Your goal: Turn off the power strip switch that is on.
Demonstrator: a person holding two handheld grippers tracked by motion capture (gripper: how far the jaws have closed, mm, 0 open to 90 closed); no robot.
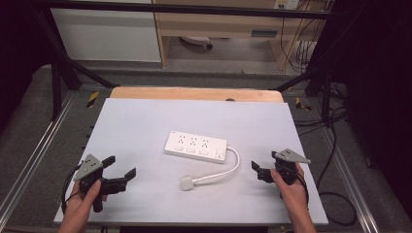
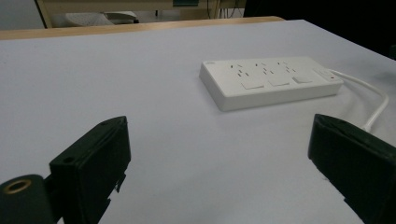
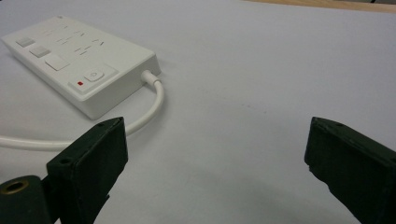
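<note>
High view is showing both grippers, left (image 1: 119,171) and right (image 1: 265,166), hanging spread and empty. Power strip (image 1: 196,146) is lying untouched between them (cord (image 1: 228,170) loose), so seemingly nothing is begun.

White plastic power strip's (image 3: 79,65) far end cut by the right gripper view's left edge, its white cable (image 2: 369,95) passing behind a black jaw in the left gripper view, socket markings too small to read

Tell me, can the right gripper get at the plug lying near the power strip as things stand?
Probably yes. The right gripper is open, and only bare table lies between it and the plug, though the cable curves close by.
</note>
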